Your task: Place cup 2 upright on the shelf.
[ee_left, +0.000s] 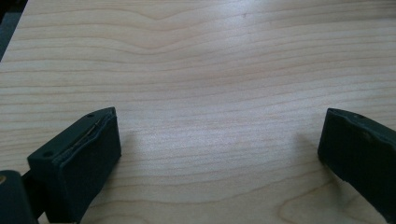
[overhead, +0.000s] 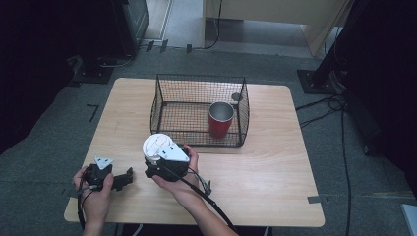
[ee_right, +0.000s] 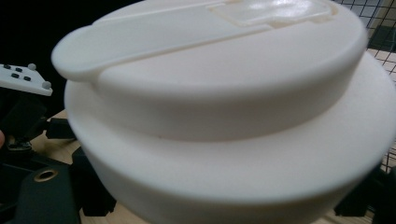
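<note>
Gripping a white lid (overhead: 158, 146) at near-centre of the table (overhead: 275, 187), the right gripper (overhead: 156, 164) has its jaws pinched on it, prob. to carry it to the red cup (overhead: 221, 119) in the wire basket (overhead: 167, 105) further back. Left gripper (overhead: 124, 179) rests near-left w/ jaws spread wide, nothing between, out of the way. Lid sits just near of the basket's near wall; open wood to the right, table edge close on the near side.

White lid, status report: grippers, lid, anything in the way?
Right gripper shut on white lid. Left gripper open over table. Red cup upright in wire basket.
</note>
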`<state>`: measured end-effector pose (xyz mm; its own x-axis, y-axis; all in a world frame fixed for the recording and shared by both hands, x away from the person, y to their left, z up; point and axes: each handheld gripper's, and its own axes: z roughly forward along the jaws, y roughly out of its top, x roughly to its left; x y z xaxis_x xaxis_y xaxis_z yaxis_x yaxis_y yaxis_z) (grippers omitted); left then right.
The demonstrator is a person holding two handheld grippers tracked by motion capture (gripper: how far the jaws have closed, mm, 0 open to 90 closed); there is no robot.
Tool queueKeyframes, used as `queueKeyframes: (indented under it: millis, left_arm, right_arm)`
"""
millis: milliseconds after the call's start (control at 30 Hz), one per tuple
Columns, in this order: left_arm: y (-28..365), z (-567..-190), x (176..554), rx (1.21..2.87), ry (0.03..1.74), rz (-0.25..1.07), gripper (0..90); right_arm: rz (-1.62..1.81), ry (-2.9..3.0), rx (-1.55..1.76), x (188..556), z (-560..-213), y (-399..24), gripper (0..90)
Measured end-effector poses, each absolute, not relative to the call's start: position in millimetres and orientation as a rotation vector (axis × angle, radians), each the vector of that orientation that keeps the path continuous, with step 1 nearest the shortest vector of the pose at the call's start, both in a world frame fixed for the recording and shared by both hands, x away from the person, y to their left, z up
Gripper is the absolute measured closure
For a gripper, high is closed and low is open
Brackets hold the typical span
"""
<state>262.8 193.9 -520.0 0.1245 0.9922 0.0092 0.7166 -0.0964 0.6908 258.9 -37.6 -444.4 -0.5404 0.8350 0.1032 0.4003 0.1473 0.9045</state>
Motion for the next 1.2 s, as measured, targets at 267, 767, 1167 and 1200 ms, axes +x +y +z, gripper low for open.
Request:
queueKeyframes:
  millis: [267,767,1167,1200]
  left_arm:
    - [194.0,-520.0,262.8,1.873,1.646,0.670,0.1]
    - [193.9,-520.0,262.8,1.873,1.646,0.670,0.1]
    - [193.9,-520.0,262.8,1.873,1.646,0.670,0.1]
    - [194.0,-520.0,262.8,1.874,1.646,0.670,0.1]
  right_arm:
    - [1.394,1.995,1.163,256.3,-435.3,-42.5,16.3]
    - [1.422,1.956,1.107,252.3,-411.0,-48.2,16.4]
    - [1.442,1.905,1.106,254.9,-393.9,-53.8,16.4]
    - [1.442,1.903,1.099,255.8,-392.4,-54.2,16.4]
